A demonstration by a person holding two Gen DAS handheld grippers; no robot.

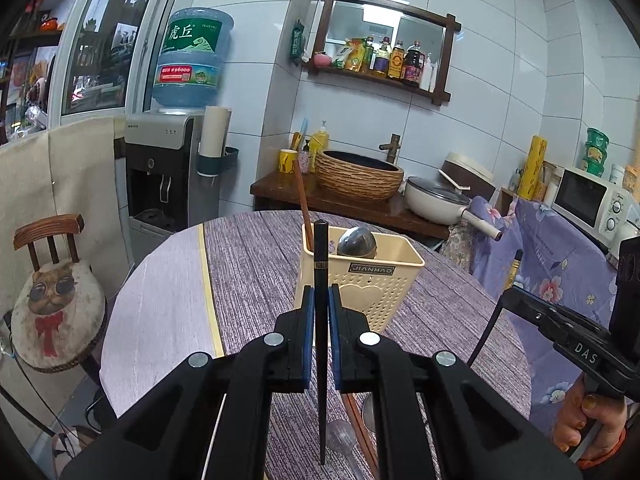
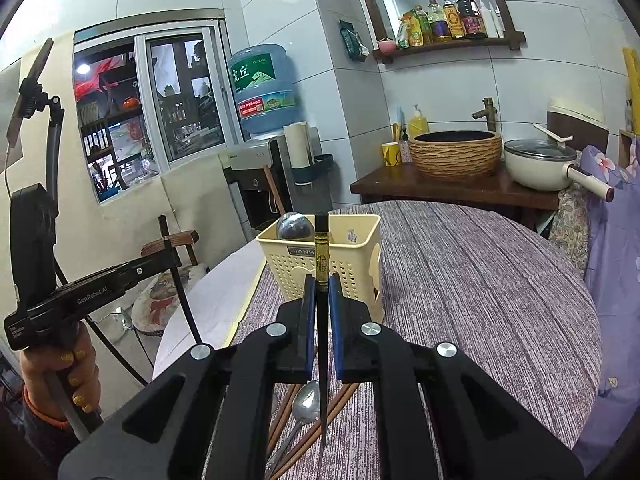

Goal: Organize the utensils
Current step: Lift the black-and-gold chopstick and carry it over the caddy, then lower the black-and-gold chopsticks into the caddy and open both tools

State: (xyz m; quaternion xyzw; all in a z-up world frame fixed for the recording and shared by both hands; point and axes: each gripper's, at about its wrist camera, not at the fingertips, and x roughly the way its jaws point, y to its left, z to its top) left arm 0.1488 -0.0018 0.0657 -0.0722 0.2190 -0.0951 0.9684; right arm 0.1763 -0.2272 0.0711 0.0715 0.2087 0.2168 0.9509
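Holder [image 1: 362,280] has a ladle and one chopstick; your left gripper [image 1: 319,300] and right gripper [image 2: 319,296] each clamp a black chopstick (more utensils lie nearer you).

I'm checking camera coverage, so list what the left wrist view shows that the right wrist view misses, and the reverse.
Only the left wrist view: the microwave, and a brown chopstick standing in the basket.

Only the right wrist view: a metal spoon and brown chopsticks lying on the table, and the gold band on the right gripper's black chopstick.

Both: each gripper, left and right, clamps a black chopstick upright; the cream basket holds a ladle; water dispenser, sink and pan behind.
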